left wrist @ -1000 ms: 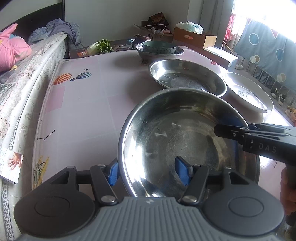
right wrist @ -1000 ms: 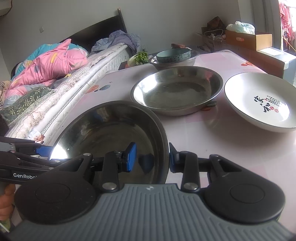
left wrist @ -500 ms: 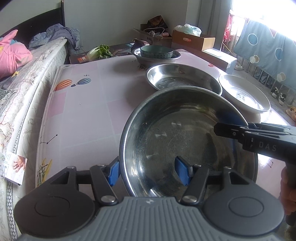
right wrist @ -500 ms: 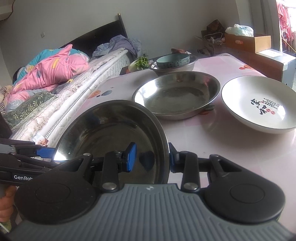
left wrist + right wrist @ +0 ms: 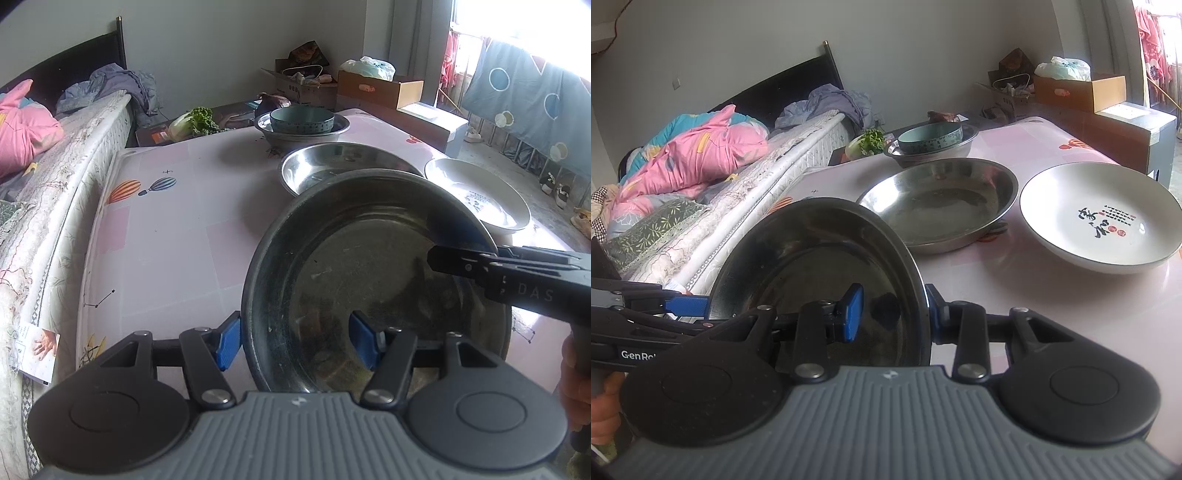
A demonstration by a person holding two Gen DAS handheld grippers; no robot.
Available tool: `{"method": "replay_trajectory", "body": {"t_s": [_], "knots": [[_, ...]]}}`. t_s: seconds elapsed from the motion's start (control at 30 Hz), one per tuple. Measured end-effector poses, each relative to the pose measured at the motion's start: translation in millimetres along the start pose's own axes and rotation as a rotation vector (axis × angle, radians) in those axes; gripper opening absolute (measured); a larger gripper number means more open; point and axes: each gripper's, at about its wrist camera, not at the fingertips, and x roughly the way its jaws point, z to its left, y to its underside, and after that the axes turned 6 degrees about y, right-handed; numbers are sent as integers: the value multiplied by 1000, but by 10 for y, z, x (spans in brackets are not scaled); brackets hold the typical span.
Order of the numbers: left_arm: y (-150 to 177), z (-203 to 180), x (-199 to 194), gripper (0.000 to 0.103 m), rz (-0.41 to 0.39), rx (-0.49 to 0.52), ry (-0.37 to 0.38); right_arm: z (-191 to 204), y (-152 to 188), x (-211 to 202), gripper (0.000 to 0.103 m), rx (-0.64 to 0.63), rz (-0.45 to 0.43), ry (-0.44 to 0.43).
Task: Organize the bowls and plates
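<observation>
A wide steel basin (image 5: 369, 273) (image 5: 820, 266) is held above the pink table between both grippers. My left gripper (image 5: 295, 341) is shut on its near-left rim, one blue pad inside and one outside. My right gripper (image 5: 894, 314) is shut on its right rim in the same way. Behind it a second steel basin (image 5: 938, 206) (image 5: 325, 166) rests on the table. A white plate (image 5: 1100, 218) (image 5: 484, 195) with red and black writing lies to the right. At the far edge a teal bowl (image 5: 931, 138) (image 5: 301, 120) sits inside a small steel bowl (image 5: 295, 138).
A bed (image 5: 701, 177) with pink bedding runs along the table's left side. A leafy vegetable (image 5: 192, 123) lies past the far-left corner. Cardboard boxes (image 5: 1078, 90) stand at the back right. The table (image 5: 177, 236) has bare surface at the left.
The held basin has risen off the table and moved toward the second basin; its far rim now overlaps that basin in the left wrist view. Both grips are unchanged.
</observation>
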Motion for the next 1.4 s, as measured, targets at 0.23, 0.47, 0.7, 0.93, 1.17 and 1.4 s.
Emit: {"method": "replay_trajectory", "body": {"t_s": [0.23, 0.47, 0.7, 0.93, 1.17, 1.4], "knots": [[-155, -122, 24, 62, -17, 25, 9, -90, -85, -99, 35, 12, -38, 17], [-402, -229, 110, 62, -47, 46, 19, -234, -264, -120, 35, 20, -71, 41], [-711, -219, 321, 62, -54, 43, 30, -389, -518, 36, 35, 35, -69, 41], [-1097, -77, 688, 62, -50, -19, 63, -537, -992, 425, 36, 7, -49, 49], [-1282, 46, 1082, 62, -31, -43, 58, -651, -1289, 995, 37, -11, 50, 56], [-1321, 86, 1281, 62, -11, -24, 65, -738, -1365, 1399, 36, -8, 143, 63]]}}
